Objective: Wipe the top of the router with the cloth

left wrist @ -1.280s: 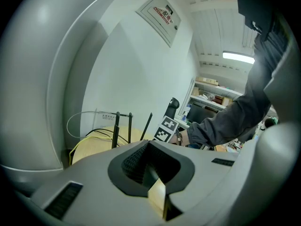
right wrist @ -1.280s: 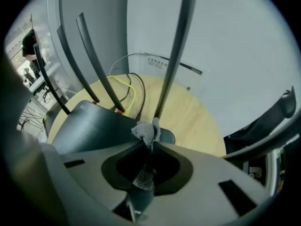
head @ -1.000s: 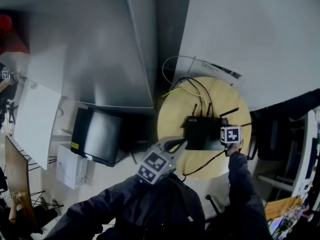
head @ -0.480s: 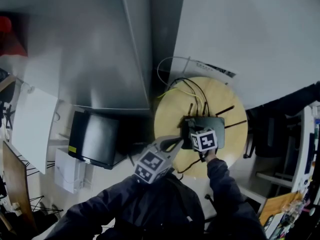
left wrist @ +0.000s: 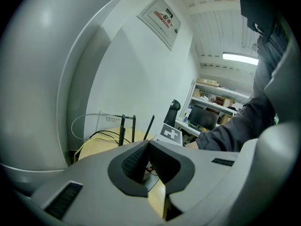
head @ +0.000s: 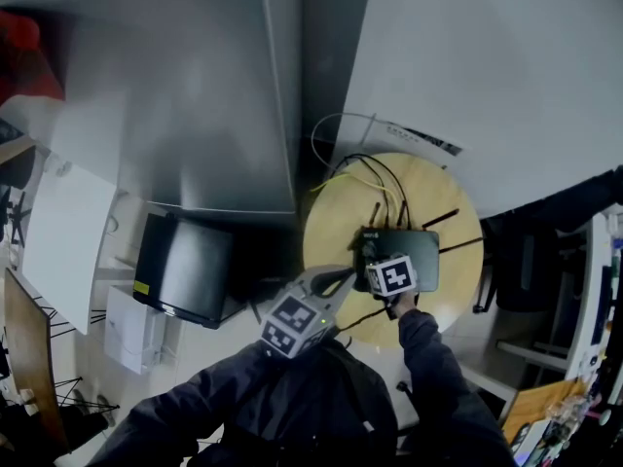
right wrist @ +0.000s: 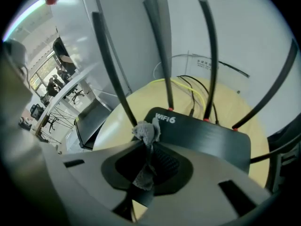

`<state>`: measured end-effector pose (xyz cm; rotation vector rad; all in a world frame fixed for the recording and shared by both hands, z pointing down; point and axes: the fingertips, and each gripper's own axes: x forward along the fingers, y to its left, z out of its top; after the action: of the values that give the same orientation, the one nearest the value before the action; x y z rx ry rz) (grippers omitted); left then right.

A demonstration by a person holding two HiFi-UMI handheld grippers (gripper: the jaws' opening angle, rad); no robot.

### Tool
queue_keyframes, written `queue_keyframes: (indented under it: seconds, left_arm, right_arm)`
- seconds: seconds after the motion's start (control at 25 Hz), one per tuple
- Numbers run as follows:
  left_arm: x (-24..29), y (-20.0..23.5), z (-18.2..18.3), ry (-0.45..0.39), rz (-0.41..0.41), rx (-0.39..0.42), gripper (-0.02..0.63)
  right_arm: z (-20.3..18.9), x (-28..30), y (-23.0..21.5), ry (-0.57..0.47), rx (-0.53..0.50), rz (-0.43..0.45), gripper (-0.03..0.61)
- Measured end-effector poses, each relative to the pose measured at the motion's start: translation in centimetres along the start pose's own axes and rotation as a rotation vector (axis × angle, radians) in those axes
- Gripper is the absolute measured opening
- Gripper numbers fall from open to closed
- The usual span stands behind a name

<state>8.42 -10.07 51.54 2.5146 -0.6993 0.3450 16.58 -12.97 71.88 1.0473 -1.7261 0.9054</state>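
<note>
Straight ahead of the right claw (right wrist: 149,144), four upright antennas (right wrist: 160,46) fence the router's (right wrist: 202,135) far edge, with only narrow gaps between them. The leftmost rises just beside the cloth (right wrist: 146,132) pinched in that claw. Beyond the antennas, cables (right wrist: 190,86) sprawl over the table (right wrist: 117,121). To the claw's right the router's flat top lies open. The left claw (left wrist: 146,147), jaws together, has a grey panel (left wrist: 37,79) close on its left.

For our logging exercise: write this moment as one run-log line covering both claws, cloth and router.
right claw shut on cloth | cloth over router WIFI6 corner | left claw shut, empty, beside router | router on round table
</note>
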Motion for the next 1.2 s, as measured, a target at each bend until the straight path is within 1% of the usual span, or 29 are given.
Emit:
queue_keyframes:
  seconds: [0.16, 0.28, 0.44, 0.52, 0.68, 0.84, 0.88, 0.96, 1.08, 1.2]
  left_arm:
    - [0.2, -0.3, 0.1, 0.000, -0.007, 0.006, 0.002]
    - [0.3, -0.4, 0.1, 0.006, -0.011, 0.011, 0.002]
    - [0.5, -0.6, 0.1, 0.011, -0.014, 0.017, 0.002]
    - [0.5, -0.6, 0.1, 0.013, -0.014, 0.019, 0.002]
    - [0.5, -0.7, 0.1, 0.017, -0.010, 0.022, 0.002]
    - [0.5, -0.8, 0.0, 0.018, -0.009, 0.023, 0.002]
    - [0.4, -0.9, 0.0, 0.018, -0.010, 0.023, 0.002]
    - [0.4, -0.9, 0.0, 0.016, -0.011, 0.023, 0.002]
    - [0.2, -0.9, 0.1, 0.012, -0.008, 0.022, 0.002]
    - [0.2, -0.9, 0.1, 0.007, -0.009, 0.023, 0.002]
  right_arm:
    - [-1.6, -1.1, -4.2, -0.008, 0.049, -0.040, 0.072]
    - [-4.0, -2.0, -7.9, 0.025, 0.101, -0.080, 0.072]
    - [-6.2, -3.4, -12.6, 0.026, 0.156, -0.131, 0.072]
    - [-7.2, -3.9, -14.3, 0.019, 0.181, -0.147, 0.072]
    - [-7.5, -4.9, -16.3, -0.012, 0.181, -0.187, 0.072]
    - [-8.2, -4.7, -16.4, 0.005, 0.196, -0.191, 0.072]
    - [-8.1, -4.8, -16.2, -0.001, 0.203, -0.188, 0.072]
    - [-6.9, -5.3, -14.7, -0.048, 0.196, -0.171, 0.072]
    - [-4.3, -5.4, -9.8, -0.117, 0.160, -0.091, 0.072]
    - [-2.5, -4.5, -3.8, -0.138, 0.105, -0.015, 0.072]
